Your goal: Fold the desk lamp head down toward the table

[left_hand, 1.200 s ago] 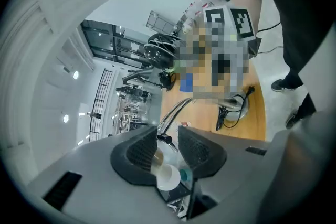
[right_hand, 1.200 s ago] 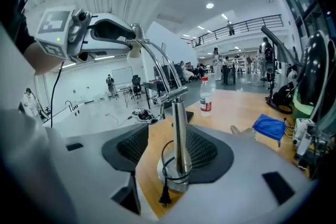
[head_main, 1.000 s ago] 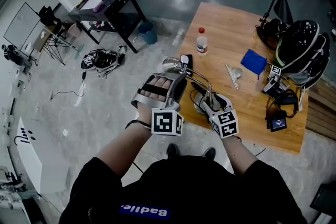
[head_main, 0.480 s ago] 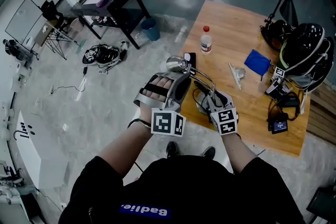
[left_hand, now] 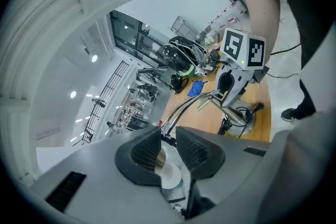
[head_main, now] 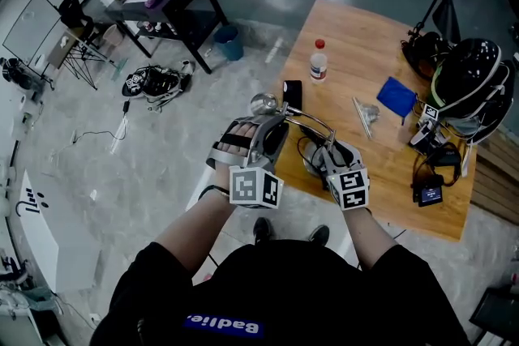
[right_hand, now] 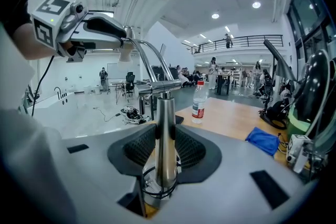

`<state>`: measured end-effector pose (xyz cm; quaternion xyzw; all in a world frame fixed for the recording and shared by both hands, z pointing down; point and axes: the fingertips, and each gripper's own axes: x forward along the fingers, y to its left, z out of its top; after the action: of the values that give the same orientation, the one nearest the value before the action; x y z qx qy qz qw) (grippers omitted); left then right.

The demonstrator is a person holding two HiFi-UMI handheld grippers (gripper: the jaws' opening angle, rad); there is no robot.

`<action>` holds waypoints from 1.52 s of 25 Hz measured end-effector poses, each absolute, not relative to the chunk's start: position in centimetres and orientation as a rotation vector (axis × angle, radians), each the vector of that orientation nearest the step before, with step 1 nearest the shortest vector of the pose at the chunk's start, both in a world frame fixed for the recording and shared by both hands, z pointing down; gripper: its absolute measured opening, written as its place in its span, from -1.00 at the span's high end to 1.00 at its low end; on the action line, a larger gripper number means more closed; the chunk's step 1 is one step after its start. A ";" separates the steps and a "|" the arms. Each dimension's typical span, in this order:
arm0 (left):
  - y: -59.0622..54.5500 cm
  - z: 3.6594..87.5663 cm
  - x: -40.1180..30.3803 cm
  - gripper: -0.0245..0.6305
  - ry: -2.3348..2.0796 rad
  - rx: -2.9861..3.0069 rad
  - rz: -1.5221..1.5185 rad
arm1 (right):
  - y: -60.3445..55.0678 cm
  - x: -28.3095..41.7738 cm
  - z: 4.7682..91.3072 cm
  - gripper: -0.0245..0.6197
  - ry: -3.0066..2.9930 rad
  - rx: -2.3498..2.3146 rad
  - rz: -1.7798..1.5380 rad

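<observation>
A chrome desk lamp stands at the wooden table's (head_main: pixel 357 36) near-left corner, its round base (head_main: pixel 312 166) wound with black cable. My right gripper (head_main: pixel 326 155) is shut on the upright lamp post (right_hand: pixel 166 134), which sits between both pads. The curved lamp arm (left_hand: pixel 194 102) runs from that post toward my left gripper (head_main: pixel 272 124). That gripper's jaws are closing, with the small chrome lamp head (head_main: pixel 262 103) between them. The lamp head (left_hand: pixel 156 159) rests against the left pad. Both grippers hang just off the table's edge, side by side.
On the table are a black phone (head_main: pixel 291 93), a water bottle (head_main: pixel 318 62), a blue cloth (head_main: pixel 396 96), a black helmet with straps (head_main: pixel 470 77) and a small screen device (head_main: pixel 427 192). Shoes (head_main: pixel 154 83) lie on the grey floor at the left.
My left gripper has shifted a little left and down and rolled, and the lamp head has moved with it. The right gripper has stayed on the post.
</observation>
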<state>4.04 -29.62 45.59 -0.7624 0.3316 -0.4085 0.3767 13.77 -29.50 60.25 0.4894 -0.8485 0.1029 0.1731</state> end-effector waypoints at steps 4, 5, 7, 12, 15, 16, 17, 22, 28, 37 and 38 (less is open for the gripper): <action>-30.3 46.8 3.1 0.64 0.911 -2.025 -0.981 | -29.6 13.8 60.2 0.56 -2.404 1.392 0.302; -30.5 47.3 2.8 0.64 0.926 -2.048 -0.979 | -29.6 13.7 60.2 0.56 -2.399 1.390 0.300; -30.9 48.9 1.9 0.64 0.947 -2.104 -0.990 | -29.6 13.7 60.3 0.56 -2.383 1.389 0.294; -31.5 53.0 0.8 0.64 1.010 -2.264 -0.980 | -29.5 13.7 60.2 0.56 -2.351 1.395 0.301; -31.9 55.6 0.7 0.64 1.032 -2.346 -0.976 | -29.6 13.5 60.1 0.56 -2.338 1.392 0.303; -32.0 56.4 0.7 0.64 1.038 -2.374 -0.969 | -29.6 13.4 60.0 0.56 -2.332 1.392 0.304; -32.1 57.1 0.8 0.64 1.045 -2.402 -0.958 | -29.7 13.3 60.0 0.56 -2.324 1.393 0.305; -32.7 60.2 1.5 0.64 1.062 -2.508 -0.932 | -29.8 12.9 60.0 0.56 -2.296 1.401 0.302; -32.3 63.1 3.1 0.64 0.964 -2.579 -0.994 | -29.9 12.9 60.3 0.56 -2.257 1.410 0.304; -31.6 65.3 5.0 0.63 0.835 -2.689 -1.015 | -30.0 12.9 60.4 0.56 -2.211 1.468 0.319; -31.7 65.4 5.1 0.62 0.823 -2.703 -1.016 | -30.1 12.8 60.4 0.56 -2.201 1.475 0.319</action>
<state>5.14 -31.66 65.44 -0.8981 0.2735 -0.3375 0.0692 12.81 -30.07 60.42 0.5373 -0.8019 0.1162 0.2341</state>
